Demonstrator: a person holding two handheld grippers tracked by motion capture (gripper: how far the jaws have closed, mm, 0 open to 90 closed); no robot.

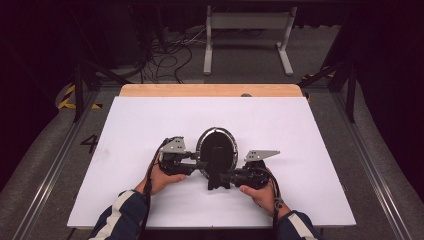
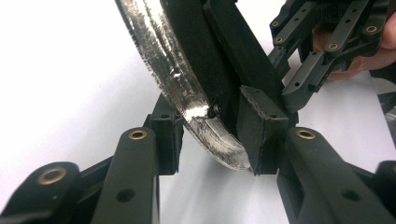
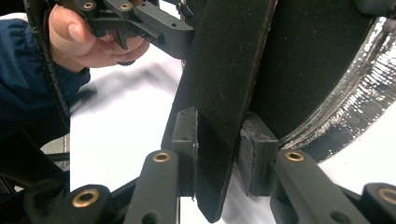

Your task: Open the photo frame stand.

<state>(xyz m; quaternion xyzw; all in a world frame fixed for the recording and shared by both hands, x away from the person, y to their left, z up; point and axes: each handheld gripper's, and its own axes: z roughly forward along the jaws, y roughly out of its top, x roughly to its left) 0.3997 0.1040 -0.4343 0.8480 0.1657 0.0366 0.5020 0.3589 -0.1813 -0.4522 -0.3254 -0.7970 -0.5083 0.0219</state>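
While the high view blurs it, gripper views show left gripper (image 2: pixel 210 144) clamping mirror rim (image 2: pixel 177 79), right gripper (image 3: pixel 219 158) clamping its stand (image 3: pixel 229 93).

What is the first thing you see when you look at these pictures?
A black oval frame with a shiny silver rim stands out in the middle of the white table. The left gripper pinches its rim from one side. The right gripper clamps the flat black stand on its back, and both hands sit close together at the table's near edge.
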